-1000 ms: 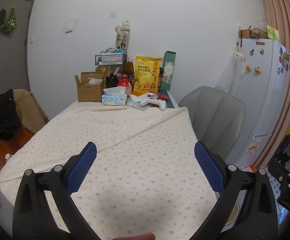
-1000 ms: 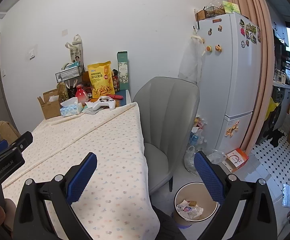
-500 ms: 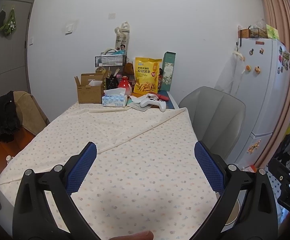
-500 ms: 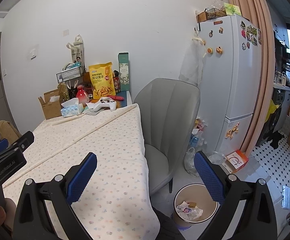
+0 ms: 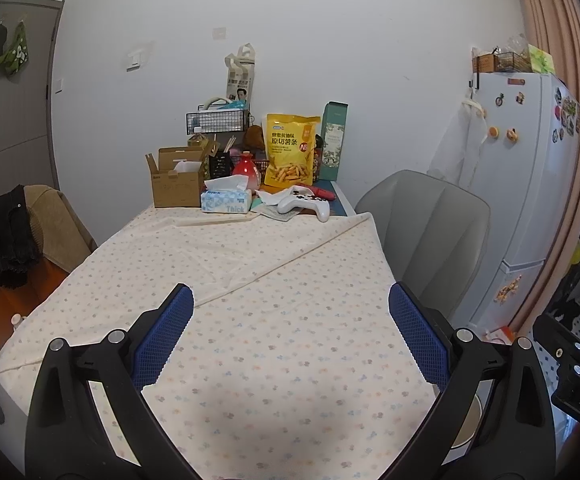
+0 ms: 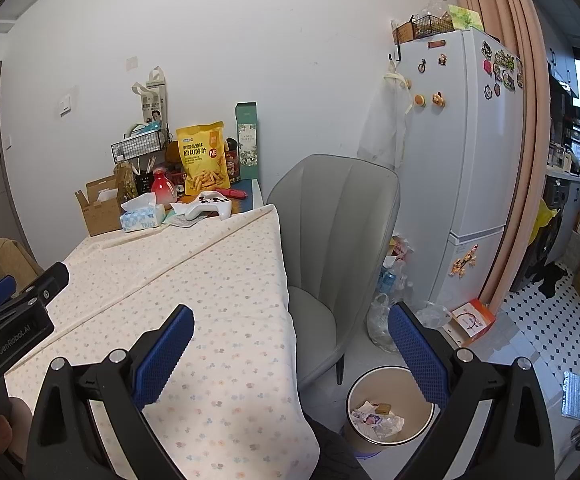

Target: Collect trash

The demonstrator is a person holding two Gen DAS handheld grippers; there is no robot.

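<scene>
A round waste bin point(image 6: 389, 406) stands on the floor right of the table, with crumpled wrappers point(image 6: 373, 420) inside; its rim also shows in the left wrist view point(image 5: 471, 424). My left gripper point(image 5: 290, 336) is open and empty above the near part of the table point(image 5: 290, 360). My right gripper point(image 6: 290, 340) is open and empty over the table's right edge, with the bin just below its right finger. The table's flowered cloth point(image 6: 218, 320) is bare near both grippers. A crumpled white paper point(image 5: 268, 198) lies at the far end by a white game controller point(image 5: 305, 204).
At the far end stand a cardboard box point(image 5: 176, 182), tissue box point(image 5: 226, 202), red vase point(image 5: 246, 172), yellow snack bag point(image 5: 291, 150) and wire basket point(image 5: 216, 122). A grey chair point(image 6: 333, 240) and white fridge point(image 6: 469, 152) are on the right. Bags point(image 6: 385, 312) lie on the floor.
Both views have shifted very slightly; the grippers stay open and empty over the table. Nothing was picked up or let go.
</scene>
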